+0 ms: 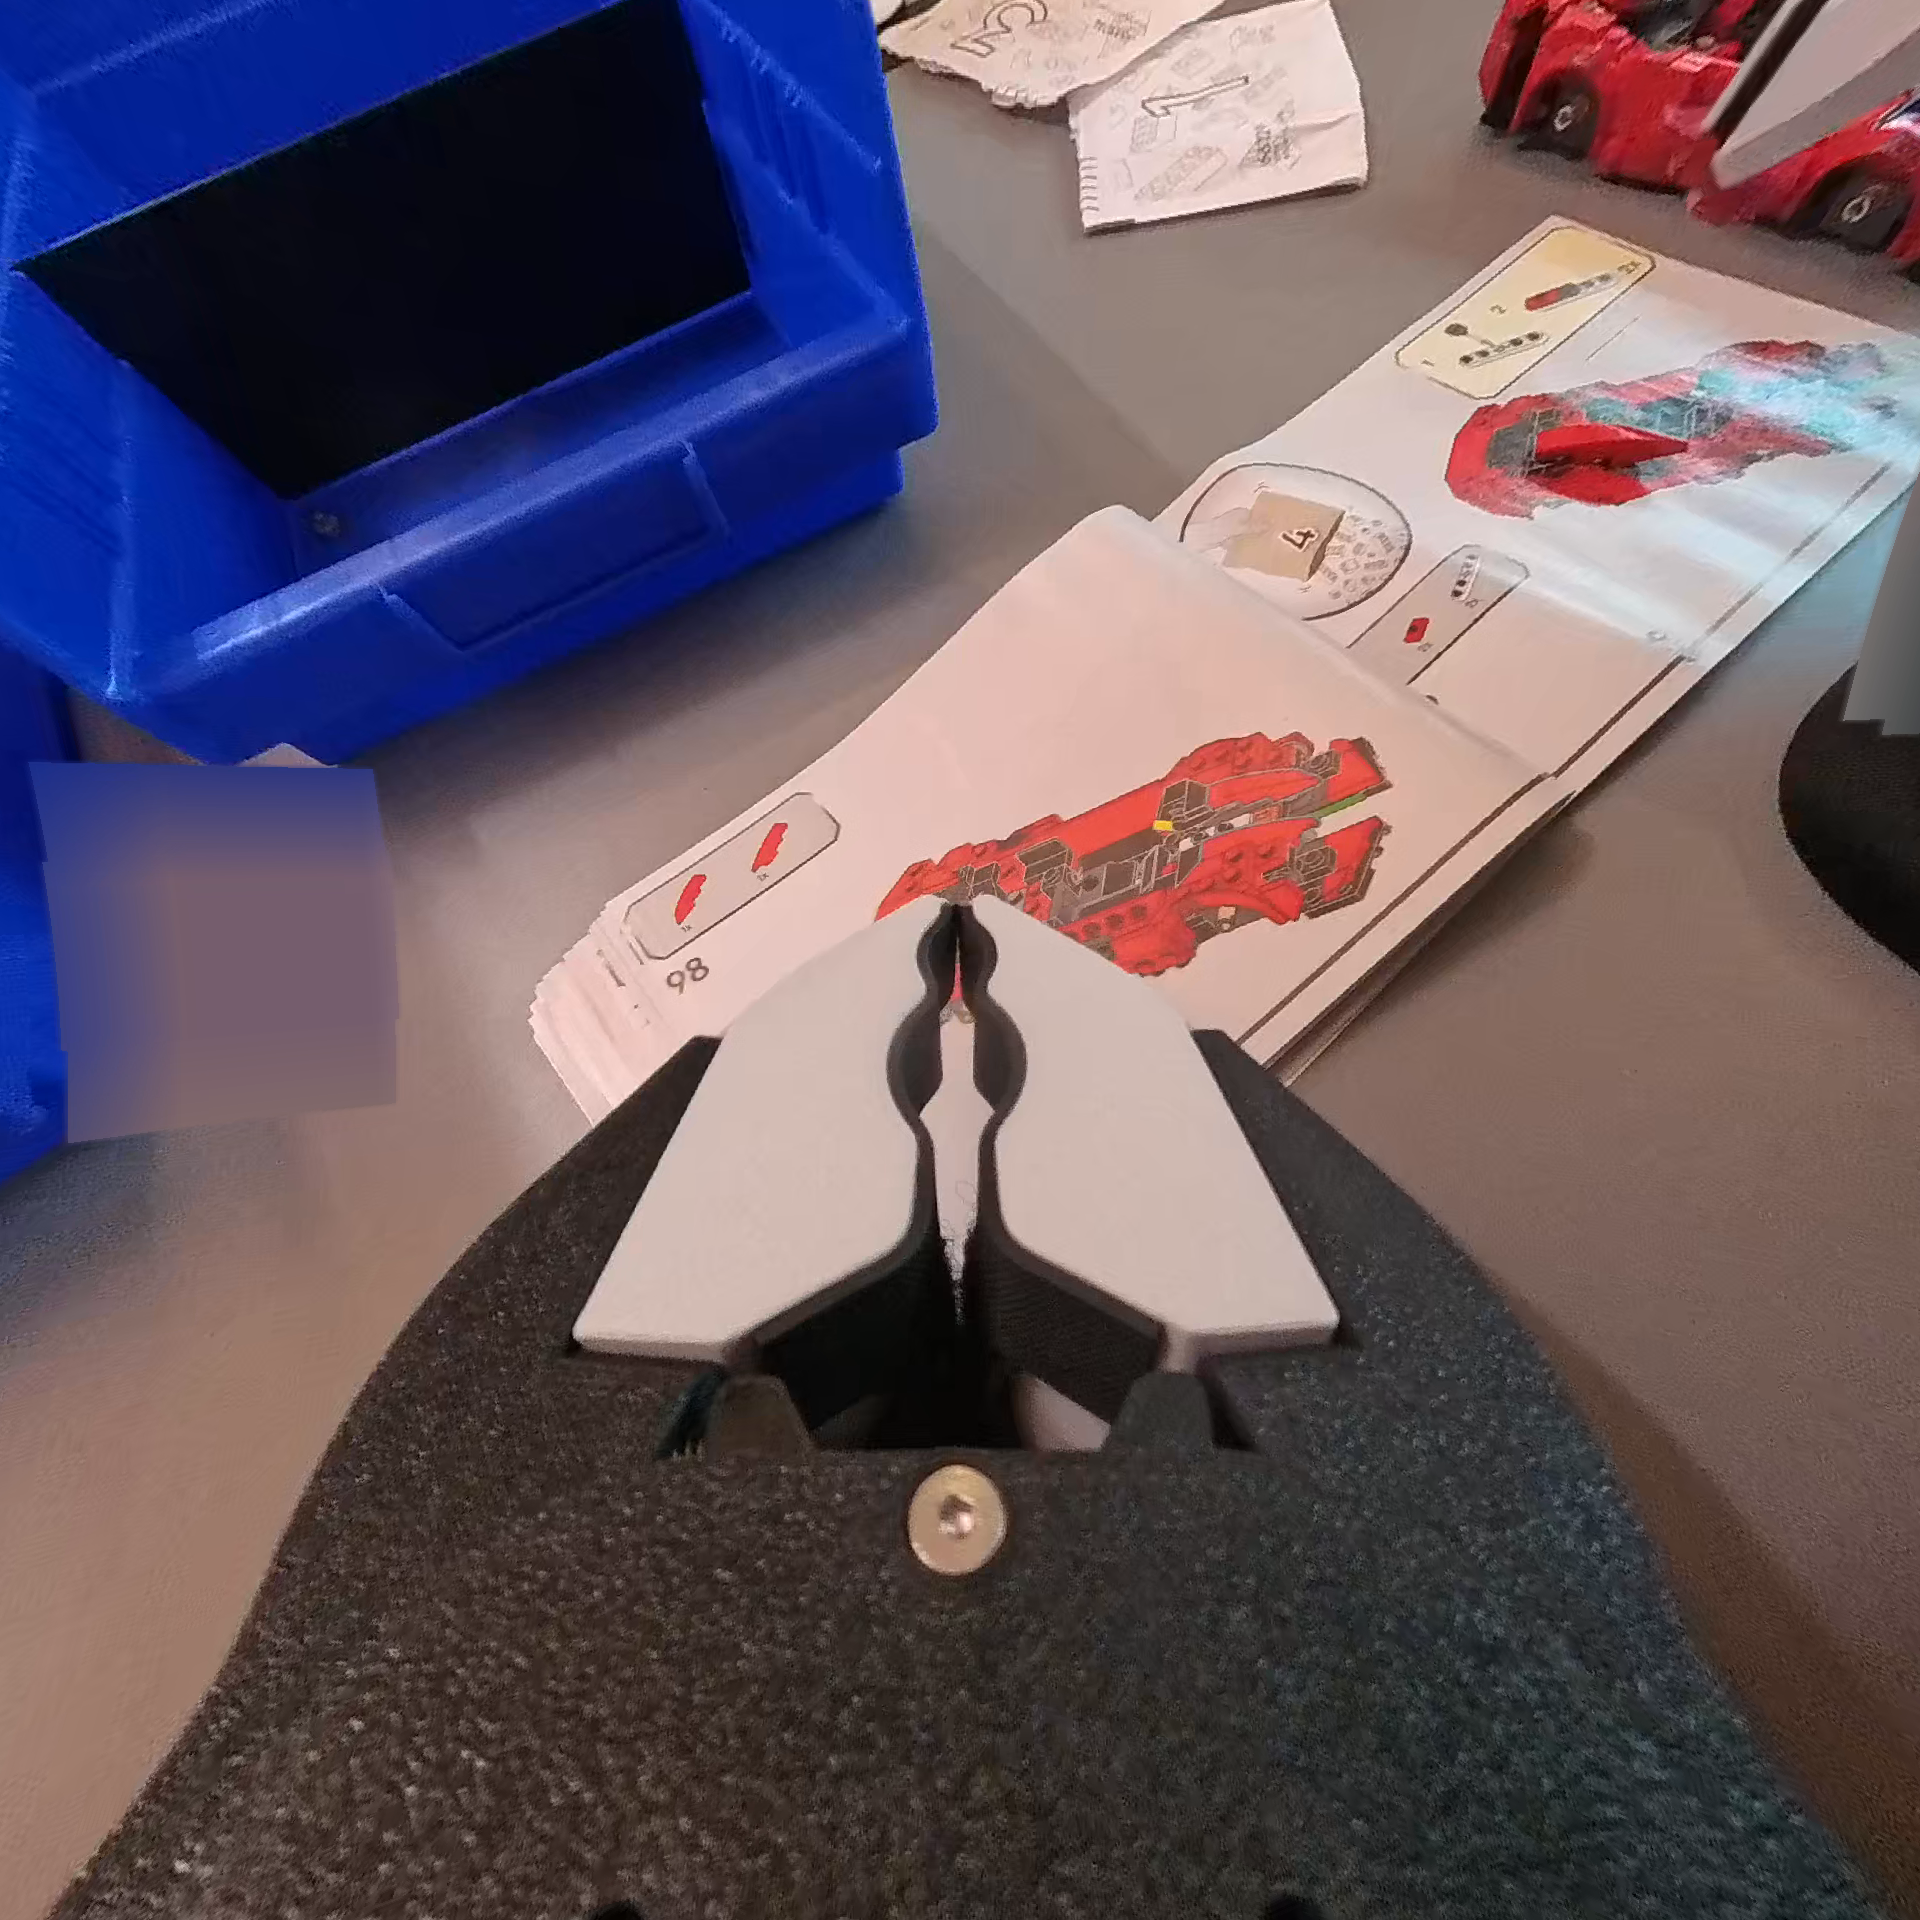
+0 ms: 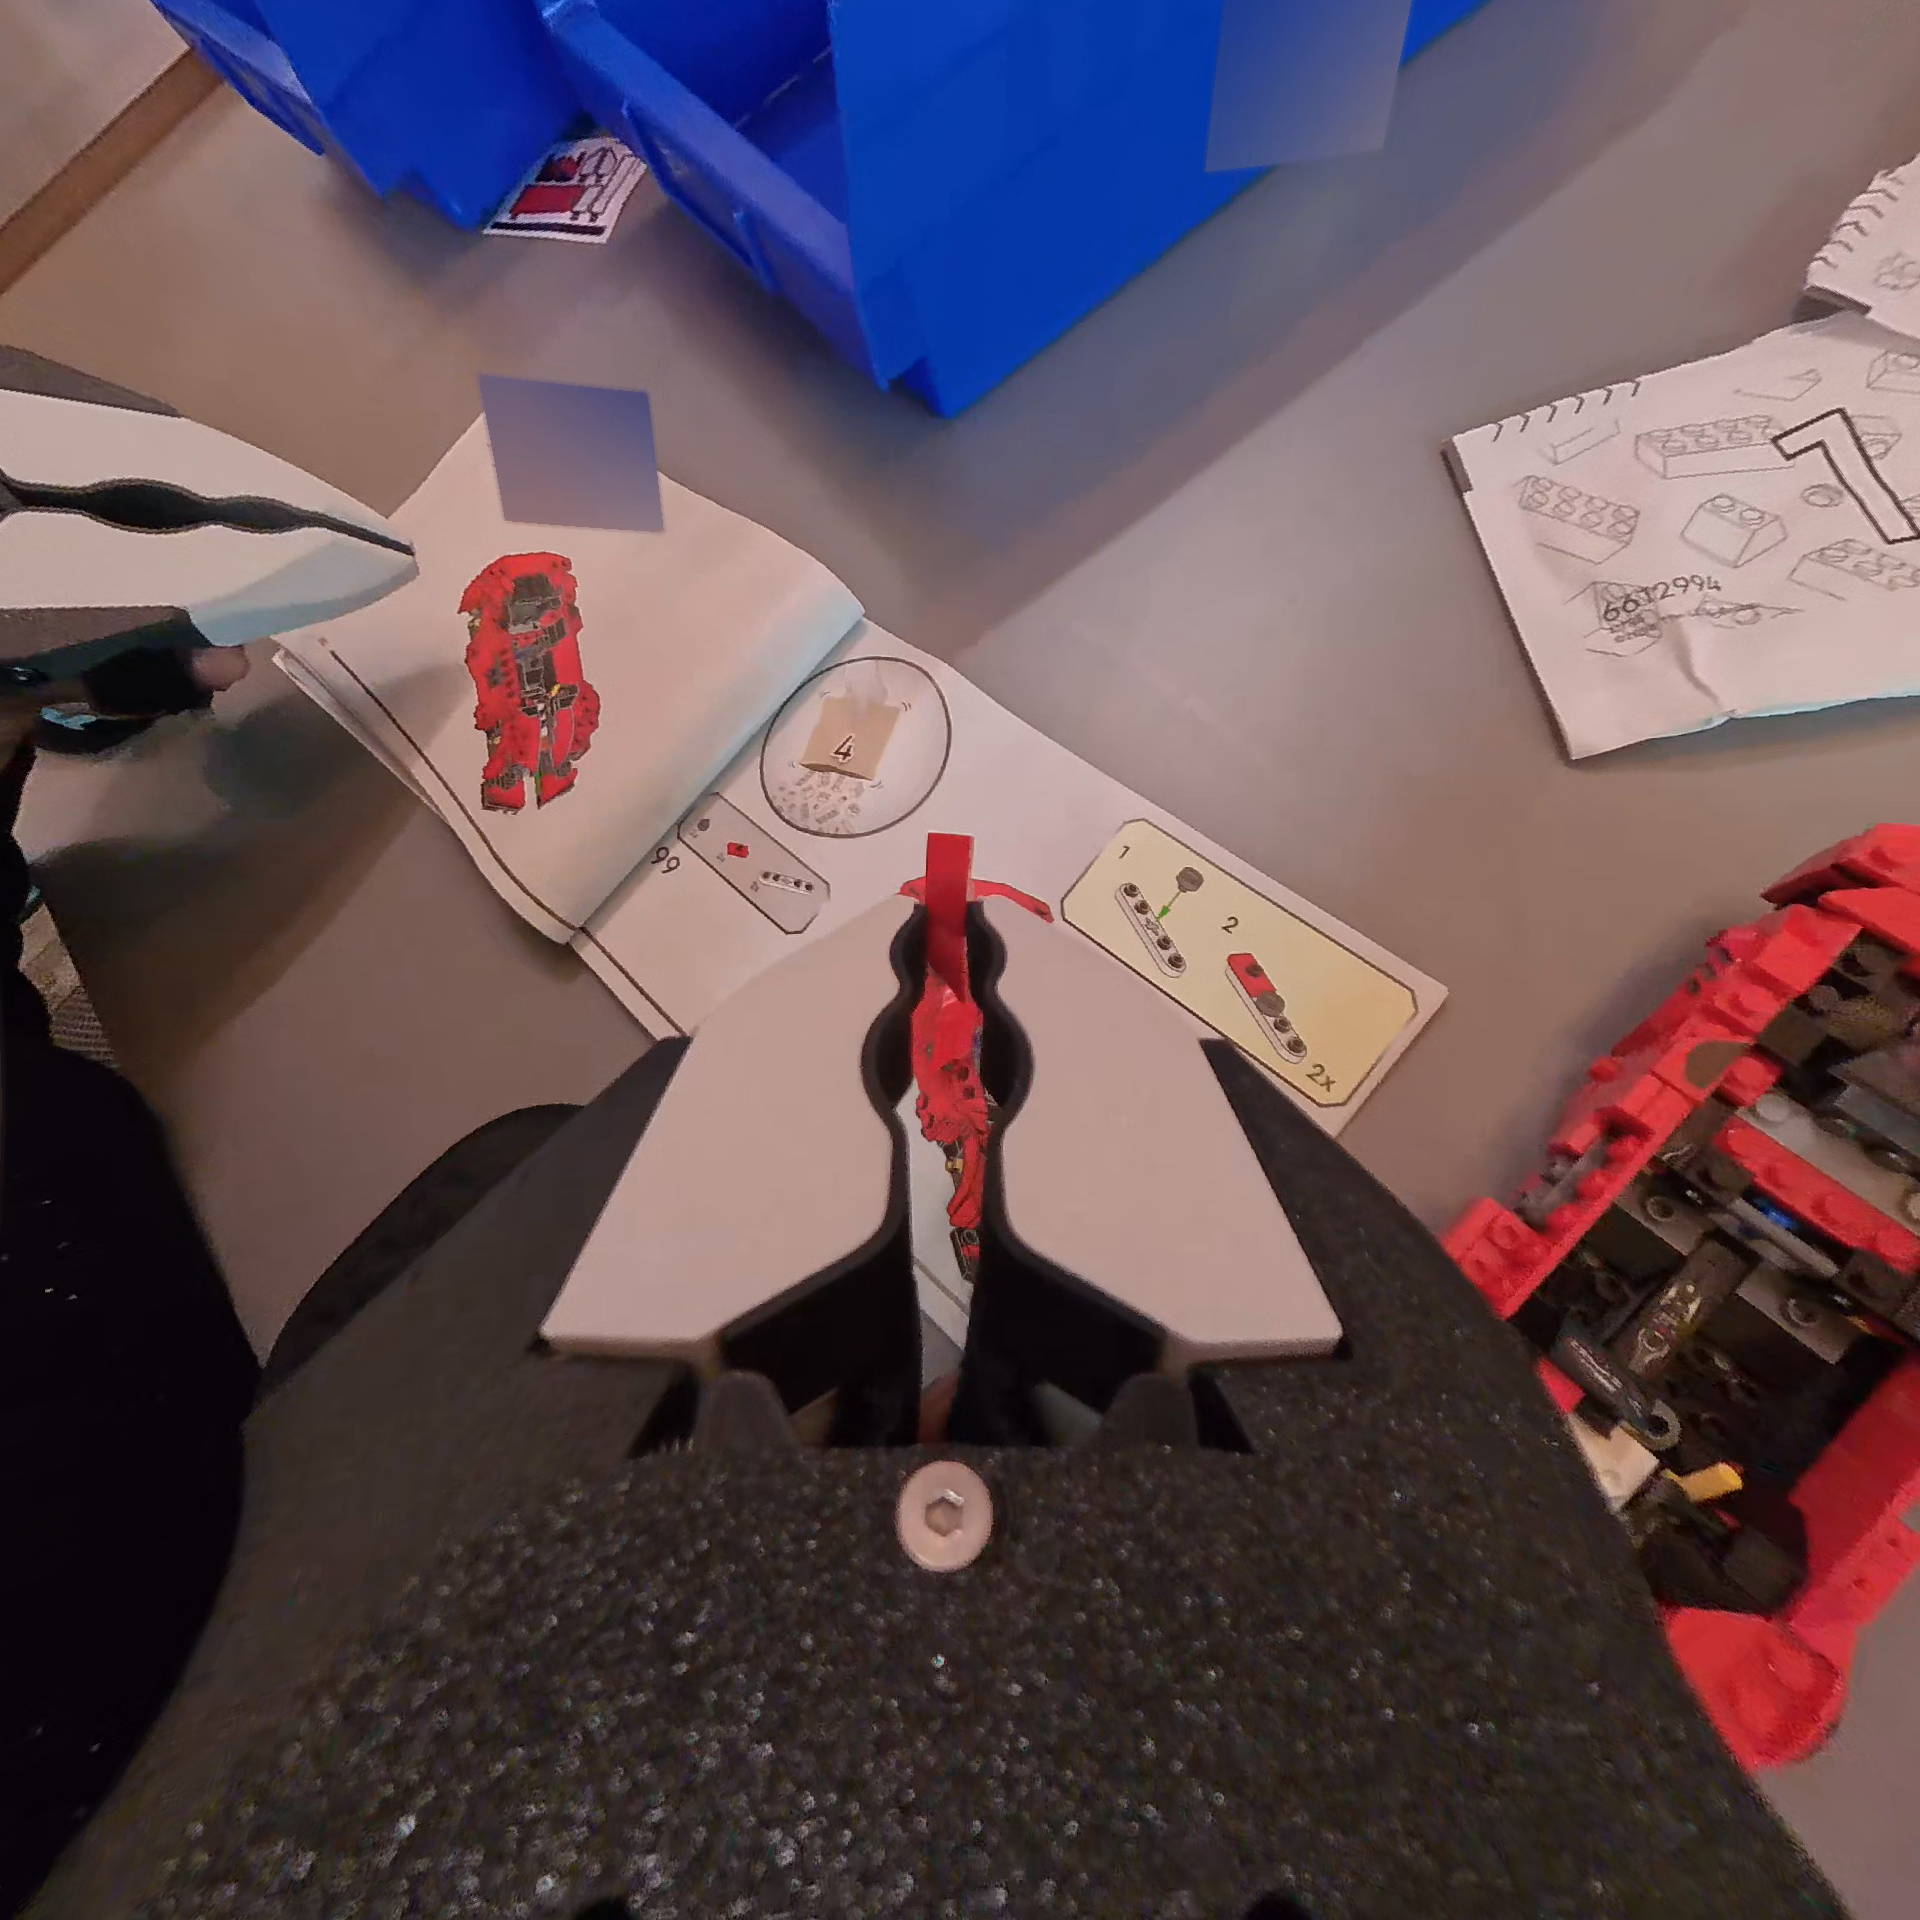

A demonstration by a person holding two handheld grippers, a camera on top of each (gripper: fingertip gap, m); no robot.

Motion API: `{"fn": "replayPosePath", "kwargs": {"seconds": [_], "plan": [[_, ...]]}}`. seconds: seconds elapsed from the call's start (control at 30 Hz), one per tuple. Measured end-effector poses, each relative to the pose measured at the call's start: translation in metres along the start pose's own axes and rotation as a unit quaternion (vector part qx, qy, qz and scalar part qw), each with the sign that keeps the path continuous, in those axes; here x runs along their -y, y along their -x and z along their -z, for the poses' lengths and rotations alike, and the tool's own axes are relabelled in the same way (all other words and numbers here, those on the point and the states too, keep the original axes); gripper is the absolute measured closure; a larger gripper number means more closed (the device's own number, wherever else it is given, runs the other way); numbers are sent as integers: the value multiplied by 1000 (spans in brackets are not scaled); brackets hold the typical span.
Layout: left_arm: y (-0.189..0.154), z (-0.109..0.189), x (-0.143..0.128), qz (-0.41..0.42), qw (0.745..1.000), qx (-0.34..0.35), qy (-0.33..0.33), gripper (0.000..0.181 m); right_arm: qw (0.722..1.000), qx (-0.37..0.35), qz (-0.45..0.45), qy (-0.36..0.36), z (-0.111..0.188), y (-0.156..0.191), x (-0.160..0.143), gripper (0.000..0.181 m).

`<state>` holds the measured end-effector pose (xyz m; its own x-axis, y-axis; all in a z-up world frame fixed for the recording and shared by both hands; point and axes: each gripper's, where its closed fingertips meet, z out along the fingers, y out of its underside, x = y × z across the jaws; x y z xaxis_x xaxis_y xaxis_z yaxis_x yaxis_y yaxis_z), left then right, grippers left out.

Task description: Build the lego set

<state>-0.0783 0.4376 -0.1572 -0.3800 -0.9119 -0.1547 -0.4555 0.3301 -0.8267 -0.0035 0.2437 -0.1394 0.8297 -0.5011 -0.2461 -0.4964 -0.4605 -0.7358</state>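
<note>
My left gripper (image 1: pixel 954 916) is shut with nothing visible between its grey fingers, and hovers over the open instruction booklet (image 1: pixel 1091 707). It also shows at the left of the right wrist view (image 2: pixel 400 556). My right gripper (image 2: pixel 948 914) is shut on a thin red lego piece (image 2: pixel 948 868) that sticks out past its tips, above the booklet (image 2: pixel 727 623). The part-built red lego car (image 2: pixel 1714 1226) sits on the table just right of the right gripper. In the left wrist view the car (image 1: pixel 1621 94) is at the far top right, with a right gripper finger (image 1: pixel 1808 94) in front of it.
Blue storage bins (image 1: pixel 468 436) stand at the upper left, and also across the top of the right wrist view (image 2: pixel 935 229). Torn white paper bags (image 2: pixel 1683 561) (image 1: pixel 1216 125) lie beyond the booklet. A dark round object (image 1: pixel 1860 831) is at the right edge. A person's dark sleeve (image 2: pixel 104 1247) fills the left. There is about 20 centimetres between the tips of the two grippers.
</note>
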Motion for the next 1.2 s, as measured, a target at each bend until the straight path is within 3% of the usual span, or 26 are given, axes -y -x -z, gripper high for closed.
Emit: {"fn": "replayPosePath", "kwargs": {"seconds": [0.33,0.57,0.7,0.9,1.03,1.2], "plan": [[-6,-4,2,-21,1000,-12,0,181,1000,17,6,13,-7,5,-1,174],[-26,-12,24,-35,998,-49,-25,181,999,9,34,14,9,4,-5,174],[-57,-24,46,-62,994,-86,-36,177,998,-32,40,22,41,-10,-17,174],[-131,-44,87,-91,975,-191,-65,167,994,-98,-18,48,94,-48,-62,174],[-184,-61,101,-106,955,-276,-29,152,994,-96,-50,33,101,-62,-73,174],[-223,-93,115,-102,941,-322,26,141,994,-80,-73,27,96,-75,-80,174]]}}
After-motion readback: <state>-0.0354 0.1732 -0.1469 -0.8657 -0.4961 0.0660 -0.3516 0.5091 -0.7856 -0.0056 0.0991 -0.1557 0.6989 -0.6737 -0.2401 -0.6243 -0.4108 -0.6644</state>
